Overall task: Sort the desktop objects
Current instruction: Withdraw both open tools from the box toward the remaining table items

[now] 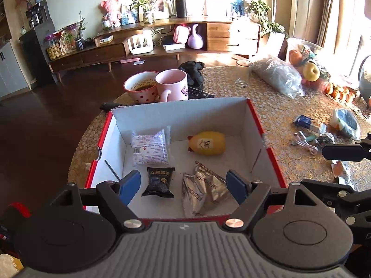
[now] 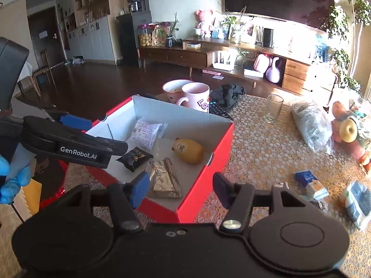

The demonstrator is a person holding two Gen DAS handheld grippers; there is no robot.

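Left wrist view. Left gripper (image 1: pixel 183 186), black with blue pads: jaws wide apart, nothing between them, hovering over the near end of the open red cardboard box with white interior (image 1: pixel 255 115). Box contents: black snack packet with yellow print (image 1: pixel 158 181), directly between the pads in the picture but lying on the box floor below; crumpled silver foil sachet (image 1: pixel 201 191), just right of it; white printed plastic packet (image 1: pixel 150 149), leaning at the far left wall; yellow lemon-shaped squeeze toy (image 1: pixel 208 143), on its side at the far right. Unsorted items right of the box, on the beige lace-patterned tablecloth (image 1: pixel 278 120): small blue packet (image 1: pixel 303 121), white coiled cable (image 1: pixel 305 144), clear-wrapped pouch (image 1: pixel 346 122). Behind the box: white polka-dot bowl (image 1: pixel 140 88) touching a pink mug (image 1: pixel 172 84), and an empty clear glass (image 1: pixel 243 73) well apart.

Right wrist view. Right gripper (image 2: pixel 182 191): jaws parted, empty, above the box's near right corner (image 2: pixel 183 210). The blue packet (image 2: pixel 306 178) lies on the cloth to the right, apart from the pads. A blue-gloved hand (image 2: pixel 14 178) holds the left gripper at the left edge. Room: dark wood floor (image 2: pixel 104 88), long wooden sideboard (image 2: pixel 185 55), bright window side.
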